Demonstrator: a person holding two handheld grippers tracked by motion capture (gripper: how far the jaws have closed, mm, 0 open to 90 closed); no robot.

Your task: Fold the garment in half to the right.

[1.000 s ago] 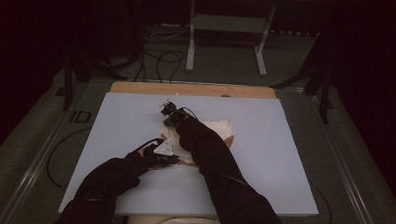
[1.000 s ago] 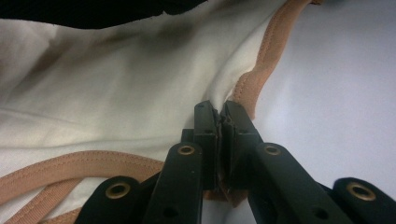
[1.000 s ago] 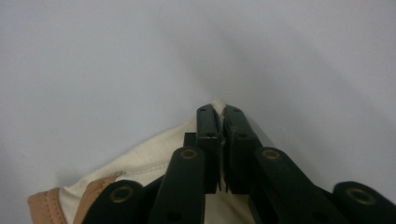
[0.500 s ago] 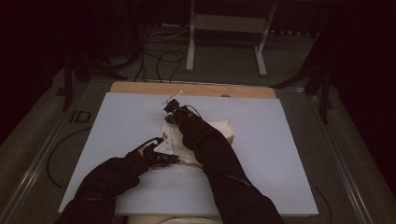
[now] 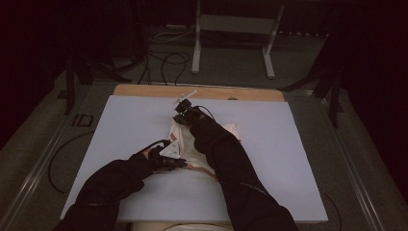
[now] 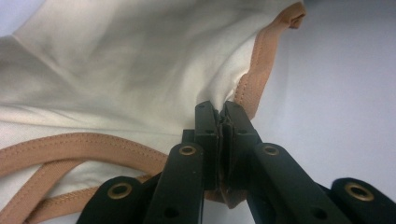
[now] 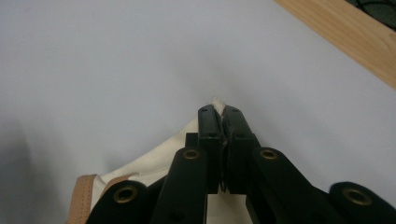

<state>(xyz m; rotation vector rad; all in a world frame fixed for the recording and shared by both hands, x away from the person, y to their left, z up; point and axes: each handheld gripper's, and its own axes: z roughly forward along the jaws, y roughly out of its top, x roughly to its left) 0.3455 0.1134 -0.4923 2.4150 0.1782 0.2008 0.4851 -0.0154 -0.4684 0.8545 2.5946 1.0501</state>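
Observation:
A cream cloth (image 5: 182, 140) with tan trim lies mid-table on the pale sheet (image 5: 279, 159). My left gripper (image 5: 179, 162) stays low at the cloth's near left edge. In the left gripper view this gripper (image 6: 220, 111) is shut on the cream fabric (image 6: 116, 70) right beside the tan trim (image 6: 261, 60). My right gripper (image 5: 179, 119) is farther back, lifted a little above the sheet. In the right gripper view it (image 7: 219, 111) is shut on a pointed corner of the cloth (image 7: 154, 172), which hangs below the jaws. The person's dark sleeves hide much of the cloth.
A wooden strip (image 5: 202, 91) runs along the table's far edge and also appears as a wooden strip (image 7: 345, 32) in the right gripper view. Behind it, a metal stand (image 5: 231, 24) and cables (image 5: 163, 57) sit on the floor. Bare sheet extends left and right of the cloth.
My right gripper has risen and moved toward the far edge, drawing the cloth corner with it. The left gripper has kept its place and its grip.

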